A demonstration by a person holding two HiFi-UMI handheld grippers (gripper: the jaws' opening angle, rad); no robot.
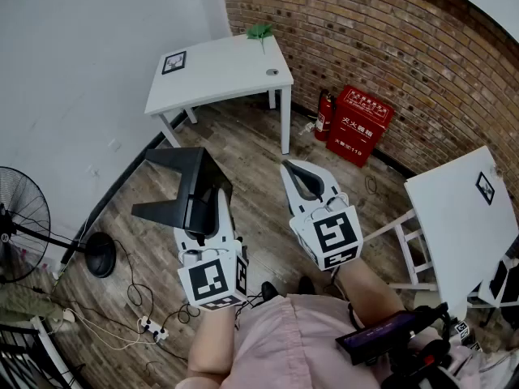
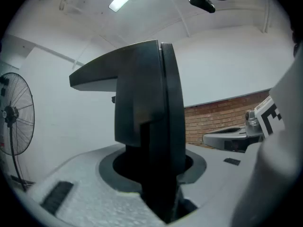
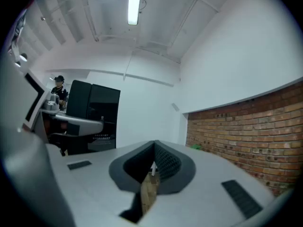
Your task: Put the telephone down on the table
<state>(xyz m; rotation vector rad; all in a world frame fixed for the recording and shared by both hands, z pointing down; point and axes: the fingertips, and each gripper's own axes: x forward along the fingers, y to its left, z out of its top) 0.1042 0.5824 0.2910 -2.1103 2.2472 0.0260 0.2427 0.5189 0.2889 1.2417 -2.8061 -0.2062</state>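
A wood-plank floor (image 1: pixel 243 168) runs between a white wall and a brick wall (image 1: pixel 381 47), and a white table (image 1: pixel 219 75) stands in the corner where the walls meet.

The left gripper (image 1: pixel 215 205) has its jaws clamped on a black telephone (image 1: pixel 185 189). In the left gripper view the telephone (image 2: pixel 147 108) stands upright out of the left gripper (image 2: pixel 156 174), with its wide upper part jutting to the picture's left. It is held in the air over the floor, nearer the person than the white table and well apart from it.

The right gripper (image 1: pixel 298 173) is just beside the left one and also well short of the table. Its jaws are pressed together with nothing between them, as the right gripper view shows (image 3: pixel 152 163).

On the table lie a square marker (image 1: pixel 173 62) and a small green thing (image 1: pixel 259 31) at its far edge. Beside the table, against the brick wall, stand a red fire extinguisher (image 1: pixel 324 113) and a red box (image 1: pixel 359 124). A standing fan (image 1: pixel 24 217) and a power strip (image 1: pixel 150 327) with loose cables are on the floor, far from the table, on the white wall's side.
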